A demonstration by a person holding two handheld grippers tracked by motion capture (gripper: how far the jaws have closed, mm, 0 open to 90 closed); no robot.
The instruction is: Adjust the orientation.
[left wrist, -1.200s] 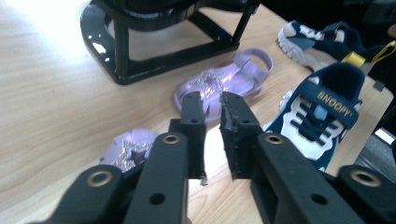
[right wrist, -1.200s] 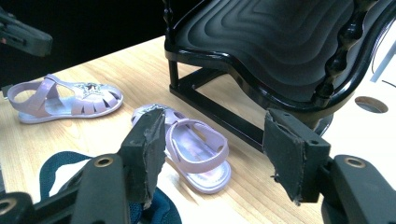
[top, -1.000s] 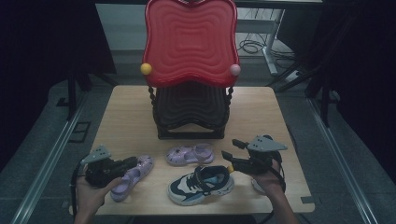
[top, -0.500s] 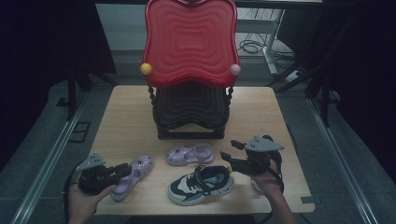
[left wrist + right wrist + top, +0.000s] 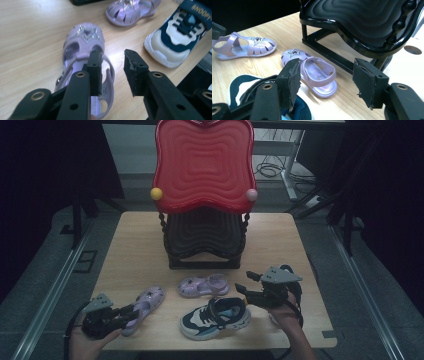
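Observation:
A lilac sandal [image 5: 146,303] [image 5: 85,35] with a glitter star lies flat at the table's front left. My left gripper [image 5: 131,310] [image 5: 113,53] sits at its heel end. Its jaws have just been opening and now stand apart, one over the heel strap, the other beside it, neither pressing. The matching sandal [image 5: 204,285] [image 5: 317,72] lies in front of the chair. A navy and white sneaker [image 5: 215,317] [image 5: 175,37] sits at the front centre. My right gripper [image 5: 246,284] [image 5: 327,63] hovers open just right of the sneaker's heel, holding nothing.
A chair with a tall red back [image 5: 202,165] and a black seat [image 5: 202,232] [image 5: 362,20] stands on the wooden table [image 5: 280,240], taking up its middle and back. The table's front edge runs just below both hands. A dark floor surrounds the table.
My left gripper has drawn back toward the front left corner and sunk lower, its jaws parting from the sandal's heel. The sandal rests on the table. The right gripper has kept still.

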